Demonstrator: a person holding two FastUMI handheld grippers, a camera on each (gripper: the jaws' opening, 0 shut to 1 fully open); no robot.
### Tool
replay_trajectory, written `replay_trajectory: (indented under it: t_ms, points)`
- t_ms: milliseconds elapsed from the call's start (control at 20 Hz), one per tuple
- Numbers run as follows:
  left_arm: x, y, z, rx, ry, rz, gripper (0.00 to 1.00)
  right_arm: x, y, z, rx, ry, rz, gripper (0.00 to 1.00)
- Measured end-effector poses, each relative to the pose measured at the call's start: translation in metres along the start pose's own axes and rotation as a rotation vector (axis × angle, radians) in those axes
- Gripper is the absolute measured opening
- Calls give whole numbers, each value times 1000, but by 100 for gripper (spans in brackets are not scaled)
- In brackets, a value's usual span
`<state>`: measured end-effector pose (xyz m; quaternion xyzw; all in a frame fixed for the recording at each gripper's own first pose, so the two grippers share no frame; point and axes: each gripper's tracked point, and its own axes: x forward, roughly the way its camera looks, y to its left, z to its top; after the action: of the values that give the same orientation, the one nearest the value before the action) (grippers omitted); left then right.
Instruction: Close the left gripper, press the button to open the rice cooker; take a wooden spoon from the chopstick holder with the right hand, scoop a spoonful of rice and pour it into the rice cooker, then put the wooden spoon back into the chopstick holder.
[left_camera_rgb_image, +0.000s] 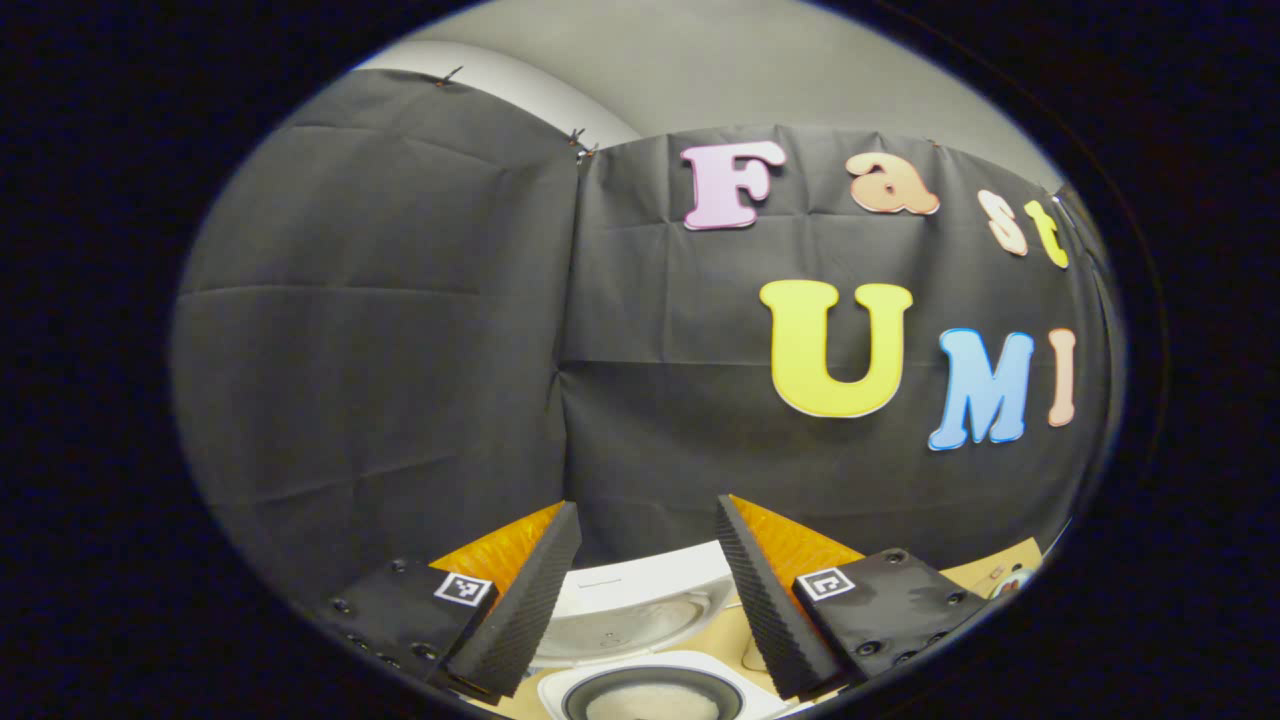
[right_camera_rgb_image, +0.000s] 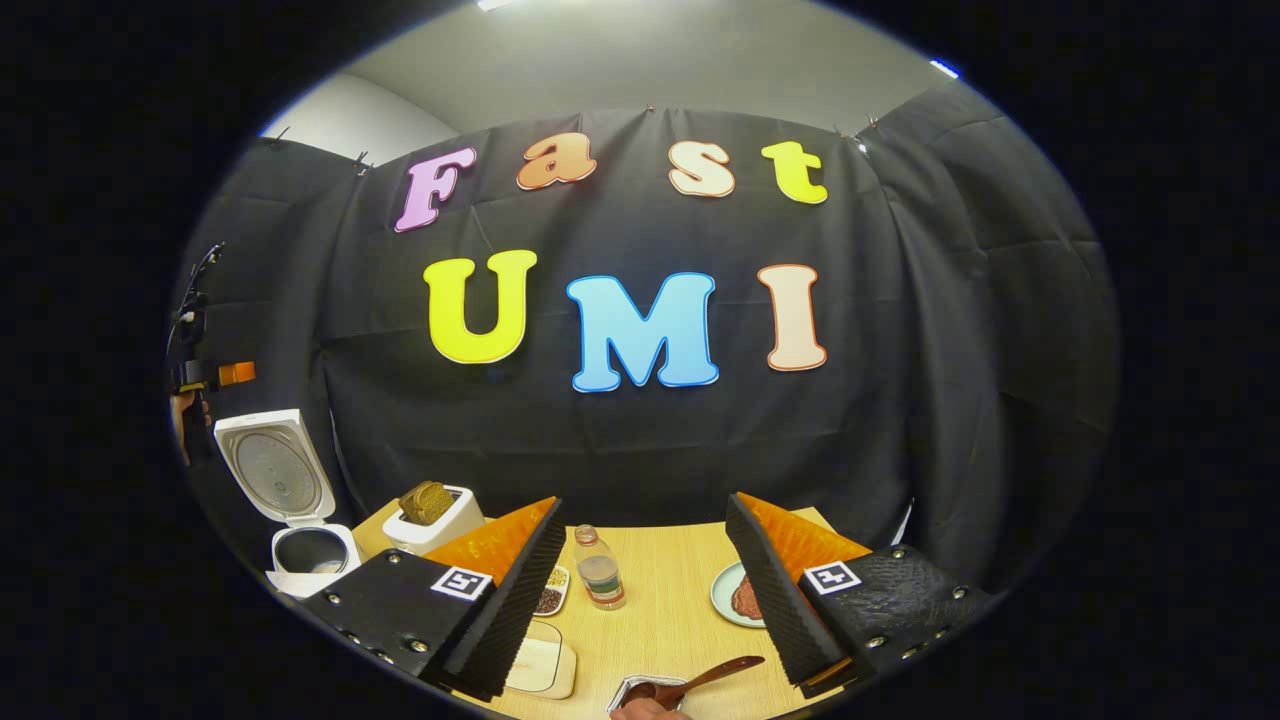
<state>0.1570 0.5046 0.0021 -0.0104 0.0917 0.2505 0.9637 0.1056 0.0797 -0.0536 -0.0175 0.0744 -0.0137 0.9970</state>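
Note:
The white rice cooker sits just below my left gripper, its lid swung up and its dark inner pot holding pale rice. The left gripper's jaws stand open and well apart with nothing between them. In the right gripper view the same cooker stands at the table's far left with its lid upright. A wooden spoon lies near the front edge, its bowl resting in a small foil tray. My right gripper hangs open above the table, holding nothing.
On the wooden table are a white toaster with bread, a small bottle, a dish of beans, a white lidded box and a plate with something brown. The other gripper hangs above the cooker lid.

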Motion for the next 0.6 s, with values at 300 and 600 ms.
replay_trajectory:
  t_ms: [300,600]
  points:
    - [56,29,-45,-21,146,132,95,-6,-16,-10,8,14,-17,98]
    - [59,31,-66,-38,211,173,96,-9,-28,-7,19,22,-15,98]
